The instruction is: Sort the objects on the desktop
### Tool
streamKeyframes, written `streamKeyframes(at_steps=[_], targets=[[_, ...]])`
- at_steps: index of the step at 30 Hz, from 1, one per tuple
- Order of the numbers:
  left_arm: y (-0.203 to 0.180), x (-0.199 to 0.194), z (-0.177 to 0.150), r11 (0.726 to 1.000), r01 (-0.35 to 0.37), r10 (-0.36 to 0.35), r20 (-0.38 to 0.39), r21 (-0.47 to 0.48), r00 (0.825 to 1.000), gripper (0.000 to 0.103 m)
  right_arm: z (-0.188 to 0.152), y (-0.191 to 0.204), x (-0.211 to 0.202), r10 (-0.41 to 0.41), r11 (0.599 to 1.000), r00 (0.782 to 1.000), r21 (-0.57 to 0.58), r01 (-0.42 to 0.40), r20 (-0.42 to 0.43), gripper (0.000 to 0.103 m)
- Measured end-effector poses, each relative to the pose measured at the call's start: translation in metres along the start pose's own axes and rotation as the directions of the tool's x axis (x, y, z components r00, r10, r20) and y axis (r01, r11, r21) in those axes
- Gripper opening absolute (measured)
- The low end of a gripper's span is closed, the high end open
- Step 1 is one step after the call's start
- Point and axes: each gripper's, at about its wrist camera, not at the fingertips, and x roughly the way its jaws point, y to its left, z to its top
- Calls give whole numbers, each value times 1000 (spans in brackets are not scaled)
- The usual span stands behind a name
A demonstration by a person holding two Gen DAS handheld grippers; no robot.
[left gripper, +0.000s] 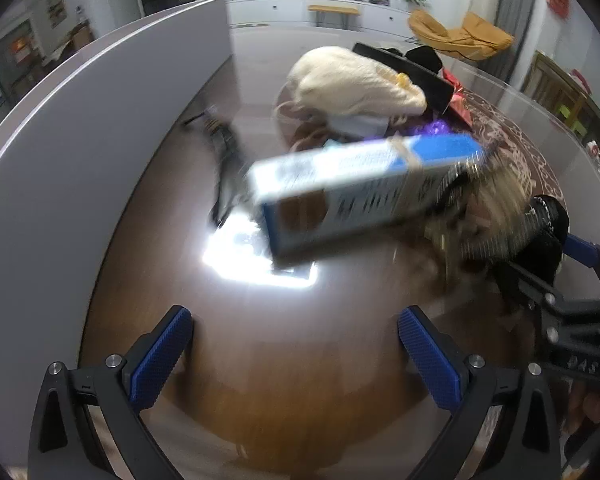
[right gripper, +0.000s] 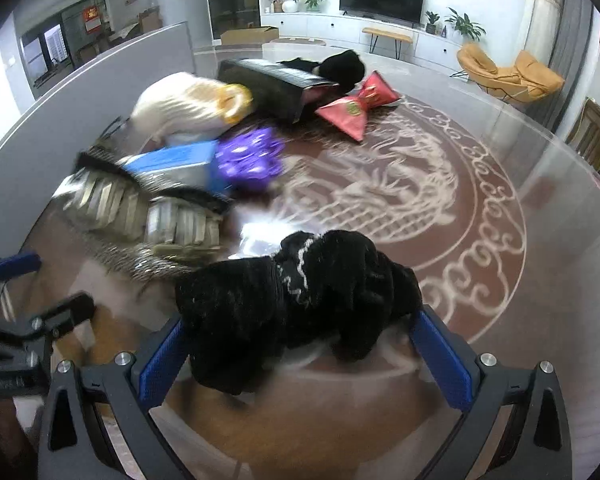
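My left gripper is open and empty above the glossy brown table. A blue and white carton lies tilted ahead of it, blurred. My right gripper is wide open around a black fuzzy cloth bundle that sits between its blue pads; whether the pads press it I cannot tell. The bundle also shows at the right edge of the left wrist view. Further back lie a cream knitted item, a purple shiny bag, a red pouch and a black box.
A grey partition wall curves along the table's left side. A silvery patterned bag with black trim lies left of the bundle. A dark comb-like object lies behind the carton. The table's patterned round centre spreads to the right.
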Motion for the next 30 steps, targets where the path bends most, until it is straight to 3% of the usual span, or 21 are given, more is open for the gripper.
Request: streamKeyframes(at_steps=[6, 8, 30], targets=[[-16, 23, 42, 999, 26, -28, 28, 42, 999, 103, 4, -9, 1, 3, 1000, 1000, 1, -3, 21, 103], [-21, 28, 49, 997, 36, -41, 90, 61, 995, 103, 5, -9, 3, -2, 1000, 1000, 5, 2, 22, 103], [-24, 28, 49, 997, 42, -49, 112, 68, 992, 103, 6, -9, 2, -4, 1000, 1000, 6, 4, 23, 103]])
